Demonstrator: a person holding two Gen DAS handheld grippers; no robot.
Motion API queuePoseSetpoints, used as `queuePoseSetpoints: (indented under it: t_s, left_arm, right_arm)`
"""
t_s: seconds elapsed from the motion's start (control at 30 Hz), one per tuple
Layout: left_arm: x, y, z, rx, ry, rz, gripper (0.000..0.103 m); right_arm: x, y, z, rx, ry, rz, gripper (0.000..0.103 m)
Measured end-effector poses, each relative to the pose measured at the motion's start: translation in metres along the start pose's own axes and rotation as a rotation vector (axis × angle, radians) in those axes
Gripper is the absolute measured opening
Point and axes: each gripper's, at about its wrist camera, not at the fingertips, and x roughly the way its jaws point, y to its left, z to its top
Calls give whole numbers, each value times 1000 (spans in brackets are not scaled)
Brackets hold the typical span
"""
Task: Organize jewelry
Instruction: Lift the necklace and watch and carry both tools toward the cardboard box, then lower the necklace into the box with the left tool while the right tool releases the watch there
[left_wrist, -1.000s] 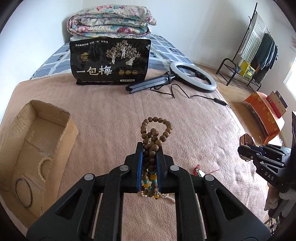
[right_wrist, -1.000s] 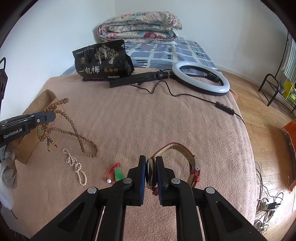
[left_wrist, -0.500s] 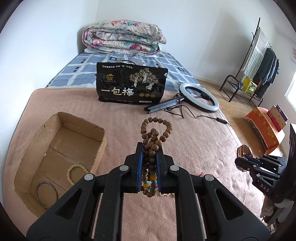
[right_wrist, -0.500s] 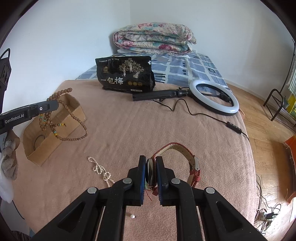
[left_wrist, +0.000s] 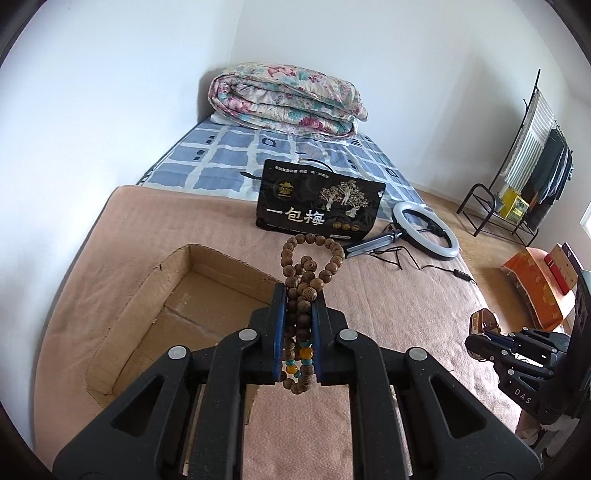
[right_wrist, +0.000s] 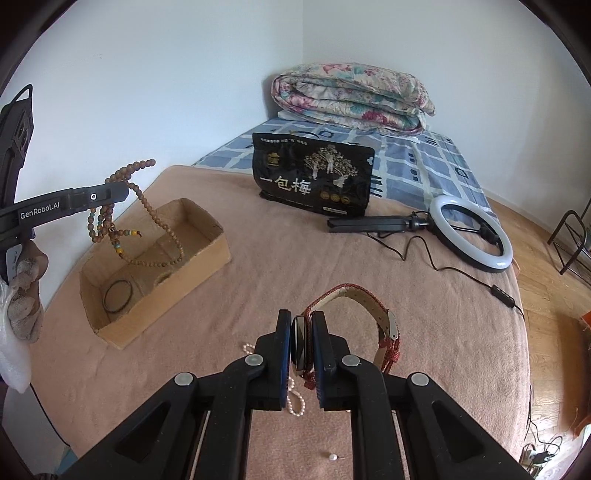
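Matt brown wooden prayer beads (left_wrist: 300, 291), grained and round, hang over a rough, creased cardboard box (right_wrist: 207, 258) on a napped pink fleece blanket (right_wrist: 332, 266); at 2 o'clock, a glossy white plastic ring light (right_wrist: 471, 232); a red woven-cloth watch strap (right_wrist: 369, 299).

The string of round wooden beads (left_wrist: 300, 291) is mid-brown with a visible grain, broken by a few amber-yellow and turquoise beads. The watch with a woven strap (right_wrist: 386, 332) is red, its strap lining pale cream. The shallow cardboard box (right_wrist: 207, 254) is plain tan. The plush blanket on the bed (right_wrist: 332, 266) is dusty pink; the sheet (left_wrist: 207, 162) beyond is blue-and-white check. The folded quilt (right_wrist: 351, 96) carries pink and teal flowers on cream. The flat snack bag (right_wrist: 314, 177) is black with gold trees and white characters.
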Motion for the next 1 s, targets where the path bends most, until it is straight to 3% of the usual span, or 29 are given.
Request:
queuePoseSetpoints:
  t_s: [0.3,1.0]
  left_arm:
    - [-10,44,-1,-1,-16,74,10]
    - [14,91,-21,-23,33,91,10]
  right_arm:
    - [18,47,22,-47,-12,51,9]
    - [93,120,70,-88,9,151,9]
